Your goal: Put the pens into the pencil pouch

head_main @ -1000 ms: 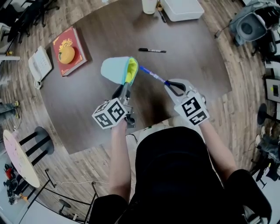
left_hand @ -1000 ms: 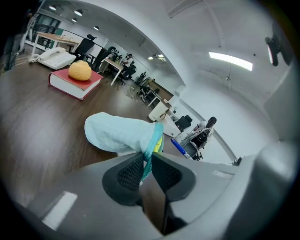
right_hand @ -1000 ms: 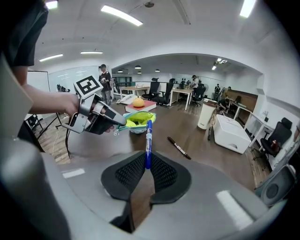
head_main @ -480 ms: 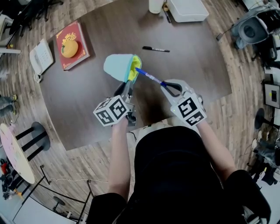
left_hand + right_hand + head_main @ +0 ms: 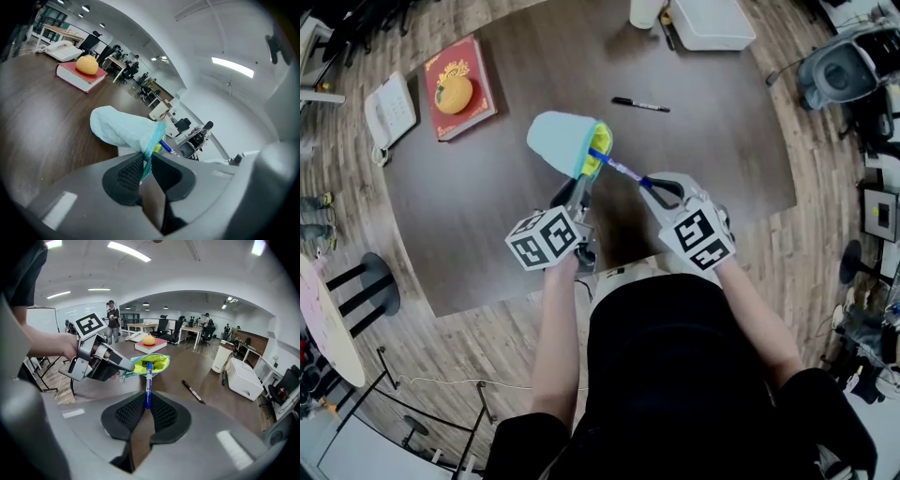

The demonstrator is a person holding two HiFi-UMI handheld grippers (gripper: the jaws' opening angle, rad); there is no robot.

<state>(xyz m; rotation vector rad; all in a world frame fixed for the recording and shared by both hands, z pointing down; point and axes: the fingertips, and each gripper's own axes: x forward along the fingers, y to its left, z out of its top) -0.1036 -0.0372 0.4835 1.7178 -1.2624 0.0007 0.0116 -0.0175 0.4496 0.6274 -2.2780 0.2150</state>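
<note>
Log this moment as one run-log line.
left gripper: shut on pouch rim | right gripper: shut on blue pen, tip at pouch mouth | black pen: on table

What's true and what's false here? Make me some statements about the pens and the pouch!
1. The left gripper pinches the light blue pouch by its rim. True.
2. The blue pen lies flat on the table. False: the right gripper holds it, with its tip at the pouch's open mouth.
3. A black pen lies on the table. True.
4. The pouch's lining is red. False: it is yellow-green.
5. The orange sits straight on the table. False: it sits on the red book.
</note>
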